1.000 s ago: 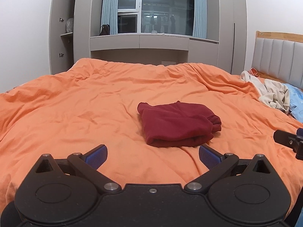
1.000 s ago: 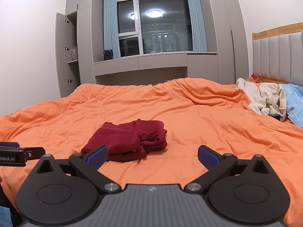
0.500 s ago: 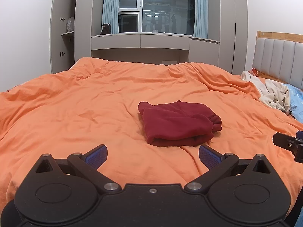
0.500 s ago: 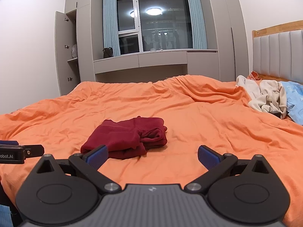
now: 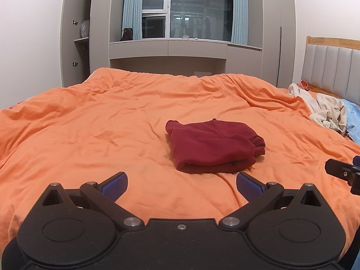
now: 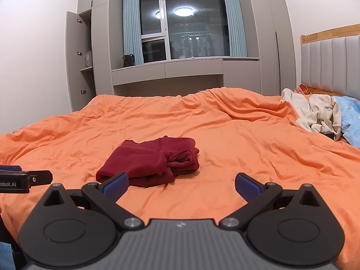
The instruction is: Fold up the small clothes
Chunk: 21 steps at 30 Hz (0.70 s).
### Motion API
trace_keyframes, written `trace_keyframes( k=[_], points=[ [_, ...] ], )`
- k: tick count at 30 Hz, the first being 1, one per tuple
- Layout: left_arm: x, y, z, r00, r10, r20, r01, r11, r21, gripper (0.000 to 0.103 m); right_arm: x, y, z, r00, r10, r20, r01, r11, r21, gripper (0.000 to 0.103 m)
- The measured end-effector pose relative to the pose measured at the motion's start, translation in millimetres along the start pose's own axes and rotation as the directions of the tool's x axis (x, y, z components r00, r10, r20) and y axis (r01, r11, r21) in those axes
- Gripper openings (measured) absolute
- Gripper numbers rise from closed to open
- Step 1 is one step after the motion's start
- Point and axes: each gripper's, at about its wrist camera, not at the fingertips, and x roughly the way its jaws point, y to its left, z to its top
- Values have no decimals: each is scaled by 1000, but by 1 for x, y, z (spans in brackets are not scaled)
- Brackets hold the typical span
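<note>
A dark red garment (image 5: 213, 146) lies folded into a compact bundle on the orange duvet (image 5: 101, 123), just beyond my left gripper (image 5: 181, 183). That gripper is open, its blue pads wide apart and holding nothing. In the right wrist view the same red garment (image 6: 150, 162) sits ahead and to the left of my right gripper (image 6: 181, 183), which is also open and holds nothing. Each gripper's tip shows at the edge of the other's view.
A heap of cream clothes (image 6: 315, 114) and a light blue item (image 6: 353, 121) lie at the right by the padded headboard (image 6: 333, 63). Grey wardrobes (image 5: 76, 33) and a window bench (image 5: 168, 49) stand beyond the bed's far edge.
Both grippers have drawn back and risen slightly from the folded red garment. Both stay open. The garment has not moved.
</note>
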Motion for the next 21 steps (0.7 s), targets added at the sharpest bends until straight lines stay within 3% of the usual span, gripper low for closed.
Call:
trace_keyframes(
  k=[21],
  points=[
    [1,4,-5,1000,9,-13,-9,1000,-7,103,3,-1,-1,1000,7,-9,-7,1000,2,103]
  ],
)
